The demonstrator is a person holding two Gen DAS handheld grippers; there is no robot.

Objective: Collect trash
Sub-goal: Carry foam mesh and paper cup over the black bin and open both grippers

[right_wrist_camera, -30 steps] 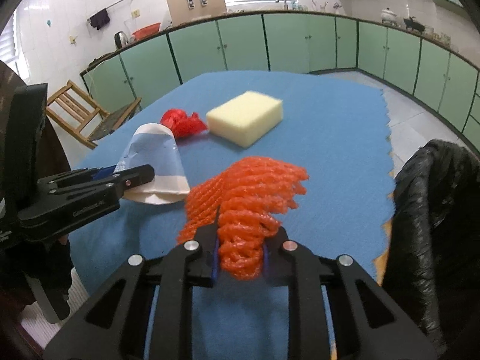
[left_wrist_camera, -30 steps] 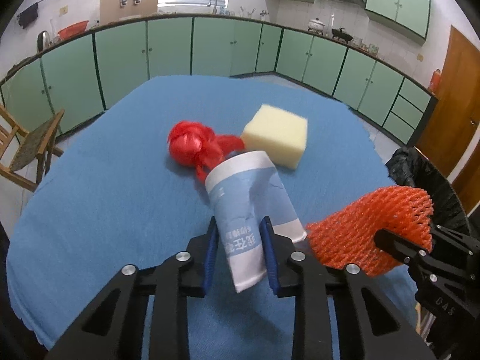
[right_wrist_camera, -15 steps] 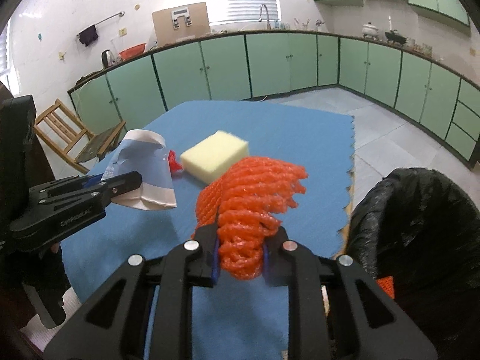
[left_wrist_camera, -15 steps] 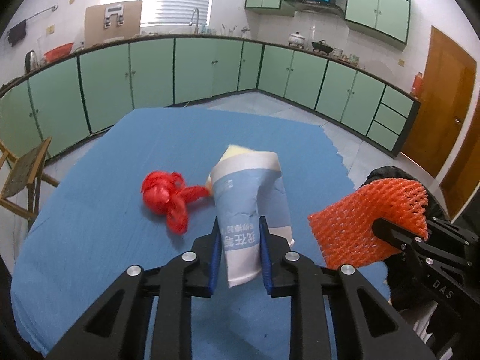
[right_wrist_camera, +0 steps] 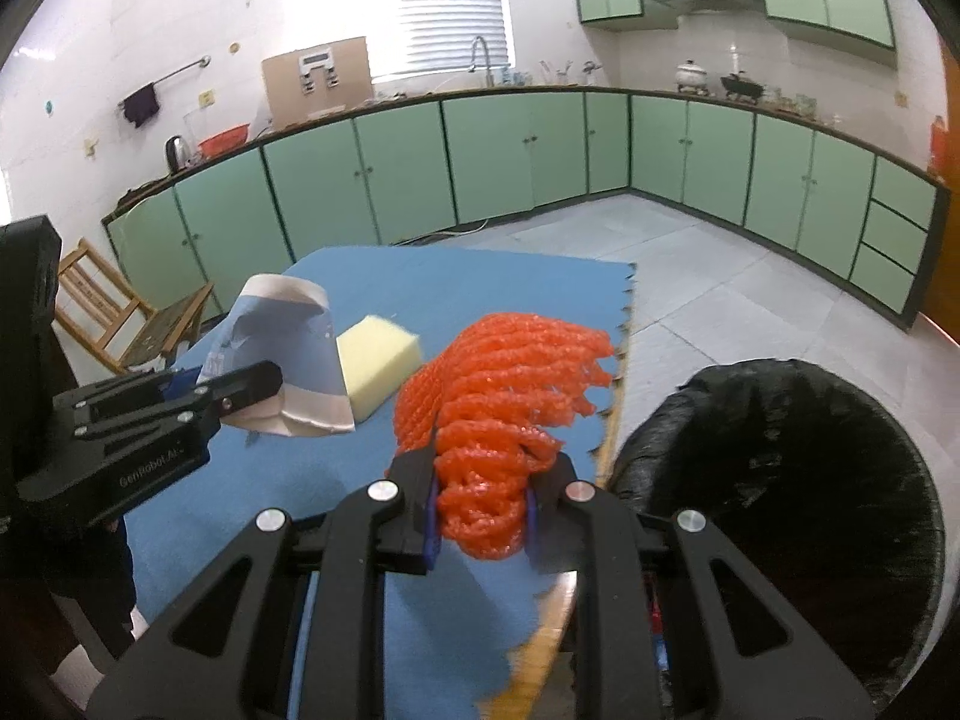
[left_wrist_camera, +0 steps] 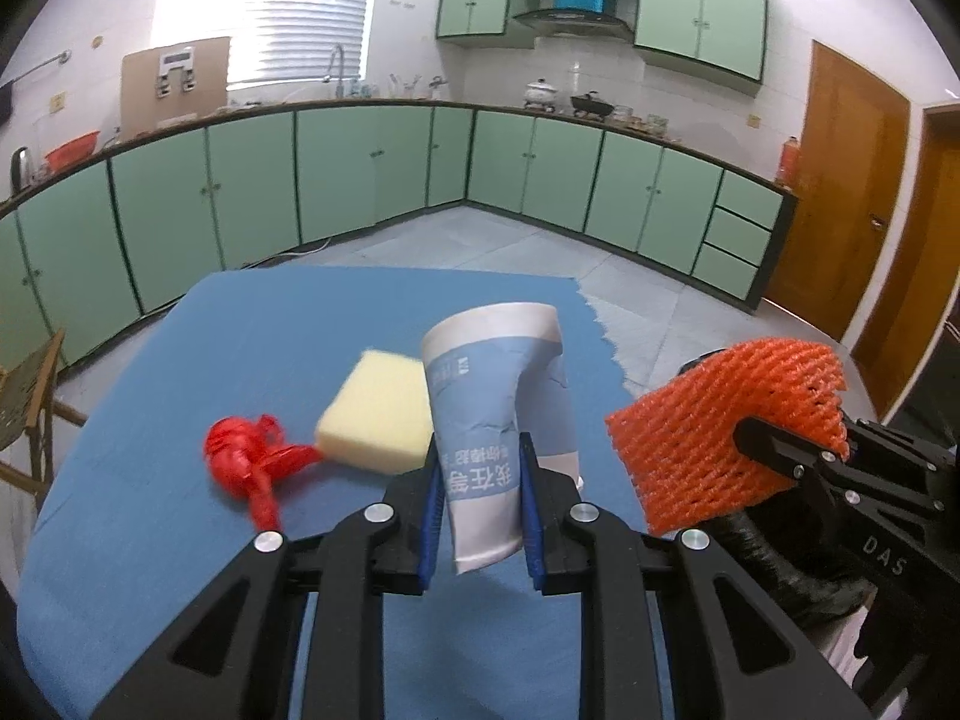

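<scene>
My left gripper (left_wrist_camera: pixel 477 510) is shut on a crushed blue and white paper cup (left_wrist_camera: pixel 501 408) and holds it above the blue table (left_wrist_camera: pixel 150 510). My right gripper (right_wrist_camera: pixel 480 507) is shut on an orange foam net (right_wrist_camera: pixel 504 396), lifted near the table's right edge, beside the black-lined trash bin (right_wrist_camera: pixel 780 480). The net also shows in the left wrist view (left_wrist_camera: pixel 720 426), and the cup in the right wrist view (right_wrist_camera: pixel 282 360). A red plastic bag knot (left_wrist_camera: pixel 246 462) and a yellow sponge (left_wrist_camera: pixel 378 414) lie on the table.
The bin stands just off the table's right edge. A wooden chair (right_wrist_camera: pixel 120 312) stands to the left of the table. Green cabinets (left_wrist_camera: pixel 360 174) line the far walls, with a wooden door (left_wrist_camera: pixel 852 192) at the right.
Both grippers have lifted their loads off the table and moved right toward the bin. The cup now hangs upright in the air; the net is at the table's edge.
</scene>
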